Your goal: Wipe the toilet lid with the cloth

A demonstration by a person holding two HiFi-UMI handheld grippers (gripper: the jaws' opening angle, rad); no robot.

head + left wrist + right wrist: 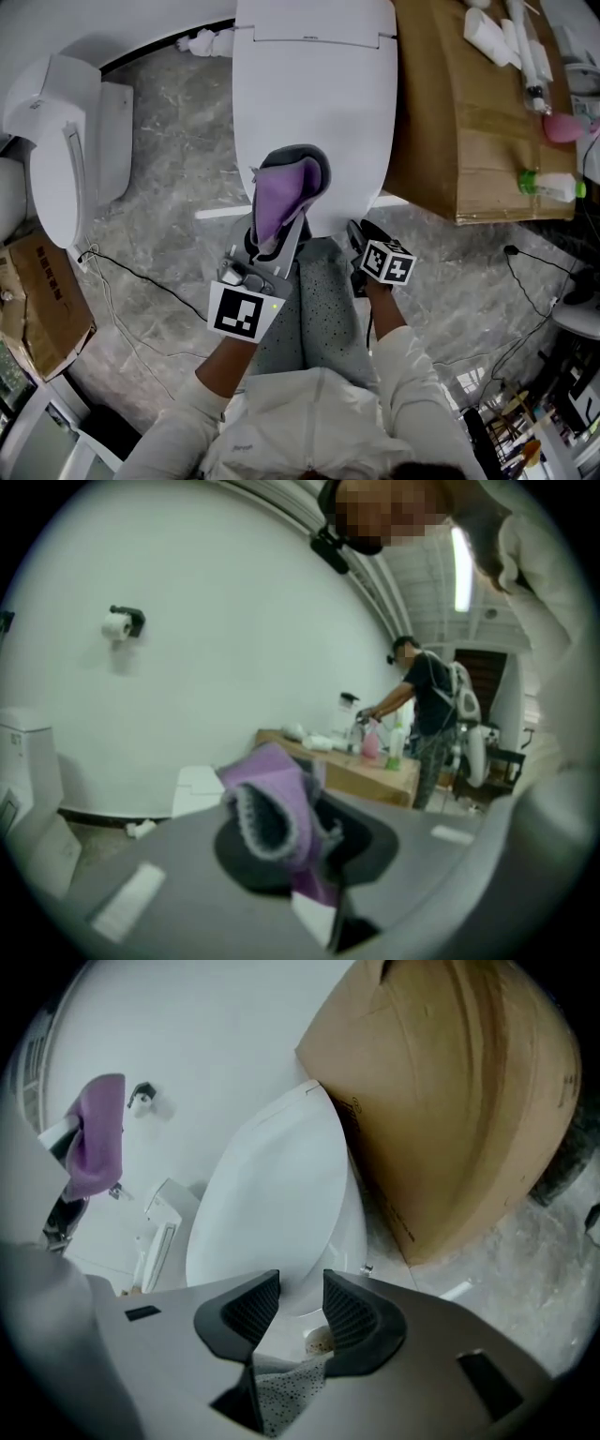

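Observation:
The white toilet lid [314,103] is down, straight ahead of me. My left gripper [274,242] is shut on a purple and grey cloth [281,192], which hangs bunched over the lid's front edge. In the left gripper view the cloth [272,808] fills the space between the jaws of the left gripper [309,855]. My right gripper [359,234] is just off the lid's front right edge. In the right gripper view it [302,1309] stands open with nothing between its pads, pointing at the lid [272,1194]. The cloth [98,1133] shows at far left there.
A large cardboard box [469,122] stands right beside the toilet, with bottles [553,186] on top. A second toilet [66,141] is at the left, with a small carton [42,300] below it. Cables [141,281] run across the marble floor. A person [427,714] stands by the box.

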